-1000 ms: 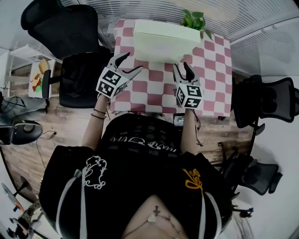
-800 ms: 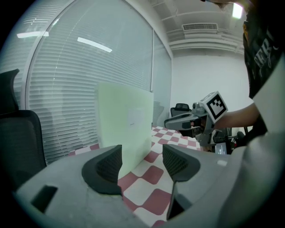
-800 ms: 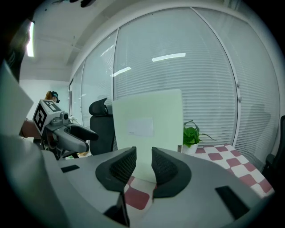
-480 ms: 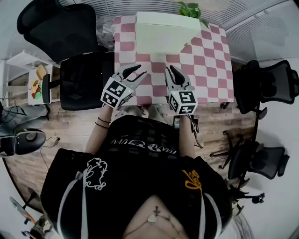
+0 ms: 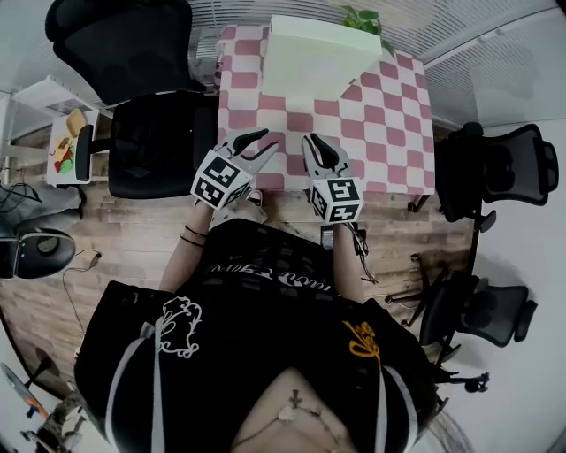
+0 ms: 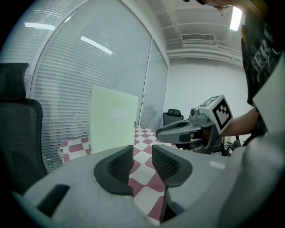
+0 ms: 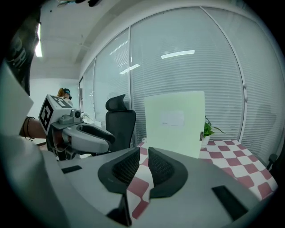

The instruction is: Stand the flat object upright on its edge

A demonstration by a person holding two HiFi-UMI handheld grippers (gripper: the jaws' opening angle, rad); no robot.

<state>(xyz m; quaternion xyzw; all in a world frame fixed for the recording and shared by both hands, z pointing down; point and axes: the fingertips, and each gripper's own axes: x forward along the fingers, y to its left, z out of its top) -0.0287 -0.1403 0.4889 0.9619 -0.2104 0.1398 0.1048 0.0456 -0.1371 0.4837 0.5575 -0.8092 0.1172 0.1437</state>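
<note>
The flat pale green box stands upright on its edge at the far side of the checkered table, and shows ahead in both gripper views. My left gripper hovers over the table's near edge, well short of the box. Its jaws have just been closing; a narrow gap remains with nothing in it. My right gripper is beside it, also narrowed by closing, a thin slit between the pads, empty. Each gripper shows in the other's view.
A black office chair stands left of the table, with others at right. A potted plant sits behind the box. Window blinds run along the far side. A white shelf is at far left.
Both grippers have drawn back from the box toward the table's near edge and their jaws have narrowed. The box stays standing upright, untouched.
</note>
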